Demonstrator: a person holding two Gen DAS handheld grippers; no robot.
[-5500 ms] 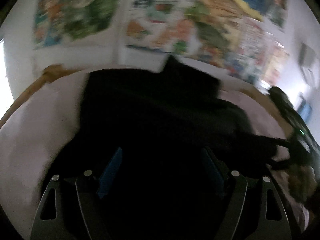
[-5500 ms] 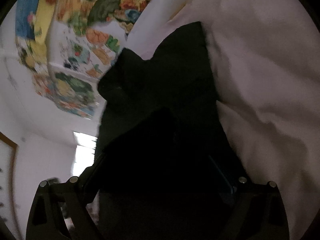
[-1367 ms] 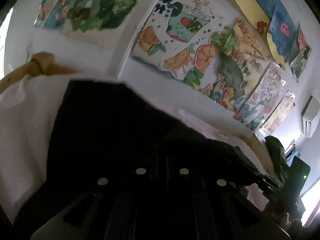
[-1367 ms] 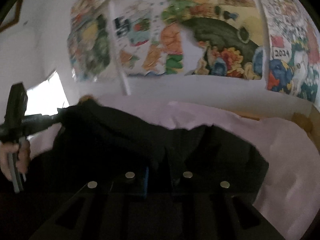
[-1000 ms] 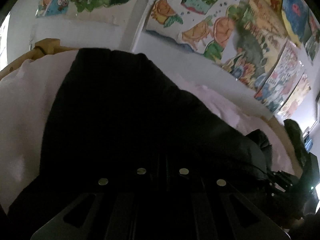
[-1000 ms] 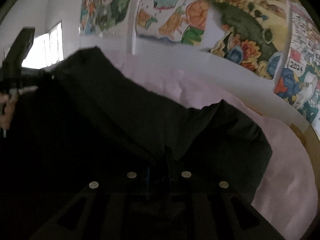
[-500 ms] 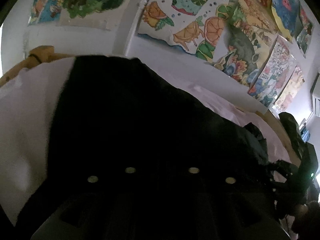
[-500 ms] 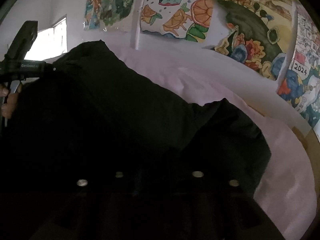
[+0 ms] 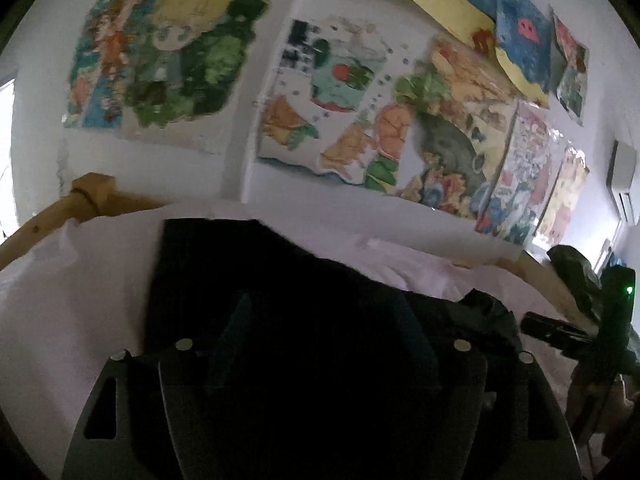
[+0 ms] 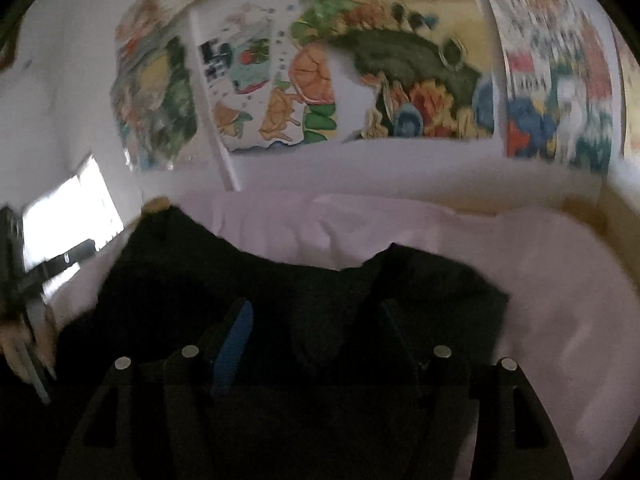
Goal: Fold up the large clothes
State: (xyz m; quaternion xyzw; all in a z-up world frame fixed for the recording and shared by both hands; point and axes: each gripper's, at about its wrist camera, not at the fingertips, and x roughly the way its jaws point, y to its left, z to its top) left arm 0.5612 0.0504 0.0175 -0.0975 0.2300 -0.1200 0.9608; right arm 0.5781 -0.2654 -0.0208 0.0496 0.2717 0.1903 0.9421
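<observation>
A large black garment [image 9: 248, 280] lies folded over on a pale pink sheet [image 9: 60, 300]. My left gripper [image 9: 320, 312] hangs just above its near part, jaws opening, blue pads apart and nothing pressed between them. In the right wrist view the same black garment [image 10: 320, 280] spreads below my right gripper [image 10: 312, 316], whose jaws are also opening over the cloth without gripping it. At the right edge of the left wrist view the right gripper's body [image 9: 592, 336] shows, dark with a green light.
The sheet [image 10: 540, 280] covers a bed with a wooden frame [image 9: 88, 196] along its far side. Colourful posters [image 9: 360, 112] cover the white wall behind. A bright window [image 10: 68, 216] is at the left. A hand [image 10: 24, 340] holds the other gripper's handle.
Both grippers were shut on the black cloth a second ago; now both have opened, let it go and lifted a little. The garment has settled flat on the sheet.
</observation>
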